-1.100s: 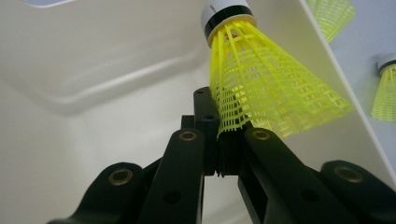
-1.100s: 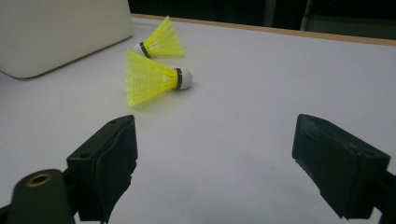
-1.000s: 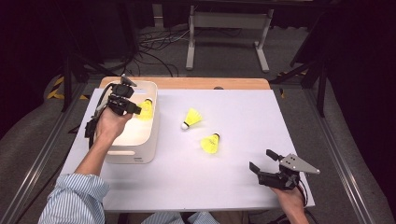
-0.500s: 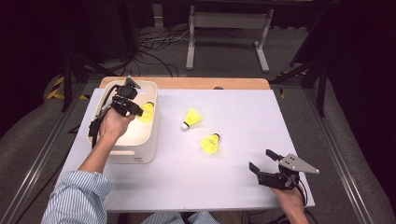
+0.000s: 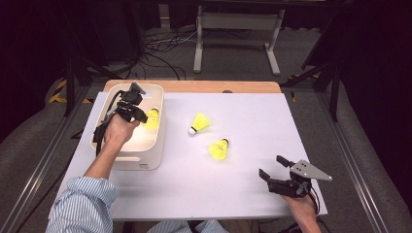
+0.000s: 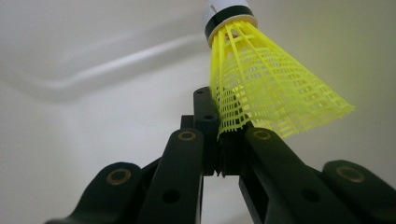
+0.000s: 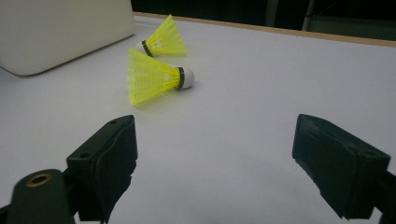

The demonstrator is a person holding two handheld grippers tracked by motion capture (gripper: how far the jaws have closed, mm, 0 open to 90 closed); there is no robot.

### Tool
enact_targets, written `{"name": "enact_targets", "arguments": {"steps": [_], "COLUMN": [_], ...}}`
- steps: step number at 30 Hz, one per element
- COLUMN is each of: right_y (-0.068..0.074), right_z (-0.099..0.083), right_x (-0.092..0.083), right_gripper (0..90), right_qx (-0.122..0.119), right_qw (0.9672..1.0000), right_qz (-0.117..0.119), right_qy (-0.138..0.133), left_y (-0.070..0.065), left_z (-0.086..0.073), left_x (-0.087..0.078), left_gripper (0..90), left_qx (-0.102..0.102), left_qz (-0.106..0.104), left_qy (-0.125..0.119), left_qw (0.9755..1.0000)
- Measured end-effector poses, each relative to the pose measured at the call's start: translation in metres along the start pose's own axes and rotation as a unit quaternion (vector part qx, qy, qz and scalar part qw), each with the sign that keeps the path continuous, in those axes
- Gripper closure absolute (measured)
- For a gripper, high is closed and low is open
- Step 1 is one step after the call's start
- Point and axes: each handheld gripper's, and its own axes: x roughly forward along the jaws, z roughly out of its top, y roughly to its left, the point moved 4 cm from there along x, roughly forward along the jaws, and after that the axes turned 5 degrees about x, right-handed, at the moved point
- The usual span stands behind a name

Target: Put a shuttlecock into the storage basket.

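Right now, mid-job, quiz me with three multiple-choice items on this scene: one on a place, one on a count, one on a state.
1. Where is the shuttlecock held by the left hand-held gripper?
A. over the white bin
B. on the floor
C. beside the right hand-held gripper

2. How many yellow shuttlecocks lie loose on the table?
A. none
B. two
C. five

3. How do the right hand-held gripper's jaws stand?
A. clamped on a shuttlecock
B. shut with nothing in them
C. wide open with nothing between them

Answers: 1 A, the held shuttlecock sits inside the rim of the white bin. 2 B, one shuttlecock and another rest on the table. 3 C, the right hand-held gripper shows bare table between its jaws.
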Motion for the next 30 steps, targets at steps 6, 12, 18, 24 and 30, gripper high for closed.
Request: {"name": "enact_targets", "arguments": {"steps": [6,12,18,24,30], "right_y": [-0.0001,0.0003,0.0001,0.0001,0.0001], "right_z": [0.0000,-0.0001,0.0001,0.0000,0.0000], "right_x": [0.0000,0.0002,-0.0001,0.0001,0.0003], "right_gripper": [14.4,14.4,14.4,14.4,14.4], "right_qx": [0.000,-0.001,0.000,0.000,-0.001], "right_qw": [1.0000,1.0000,1.0000,1.0000,1.0000], "right_qz": [0.000,0.001,0.001,0.000,0.001], "right_qy": [0.000,0.001,-0.001,0.000,0.001], "left_y": [0.0014,0.0022,0.0025,0.0022,-0.0012], "left_z": [-0.0006,-0.0017,-0.0018,-0.0018,-0.0032], "left_x": [0.0018,0.0034,0.0034,0.0014,-0.0034], "left_gripper": [88.2,88.0,84.9,74.0,60.3], "left_qx": [0.001,0.000,0.001,0.000,0.003], "left_qz": [0.002,0.003,0.001,-0.001,-0.004], "left_qy": [0.005,0.008,0.007,0.006,0.003], "left_qw": [1.0000,1.0000,1.0000,1.0000,1.0000]}}
